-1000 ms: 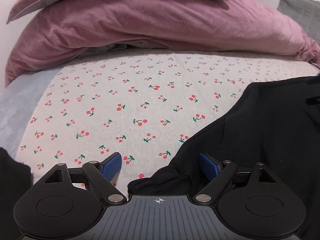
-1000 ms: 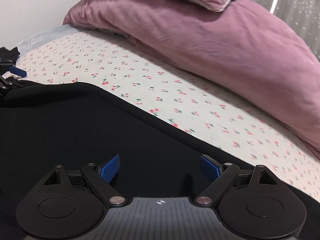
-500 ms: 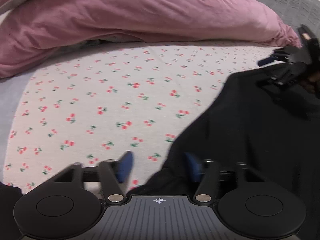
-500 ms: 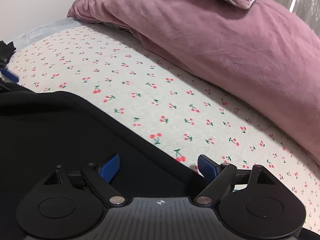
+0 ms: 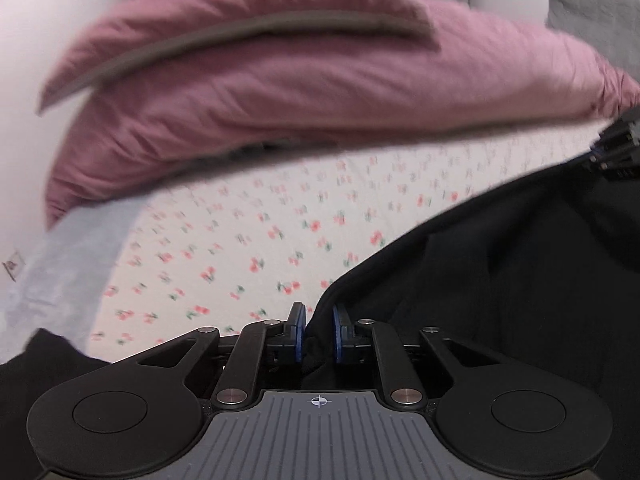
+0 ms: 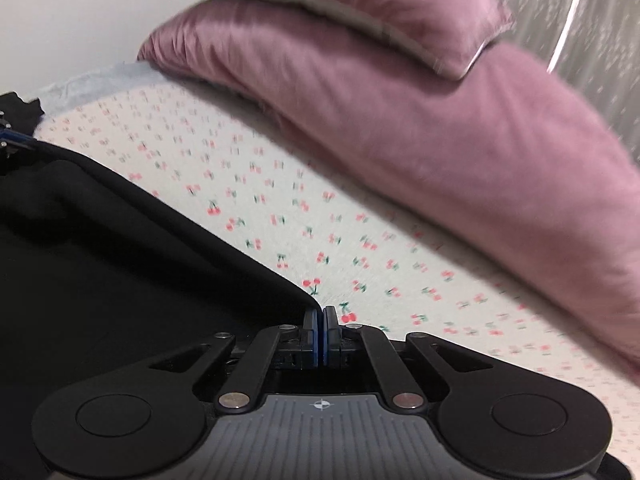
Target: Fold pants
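So, both grippers have a corner of the black pants (image 5: pixel 500 280) right now. The left gripper (image 5: pixel 319 334) has its jaws pinching a bunched fold, with a gap between the pads filled by cloth. The right gripper (image 6: pixel 322 330) has its jaws pressed nearly flat on a thin edge. The pants lie across the near side of the bed (image 5: pixel 240 248), well short of the pink duvet (image 6: pixel 440 140). My worry is the right side: that bite looks shallow, so a quick lift could slip the edge out and leave the fold lopsided.
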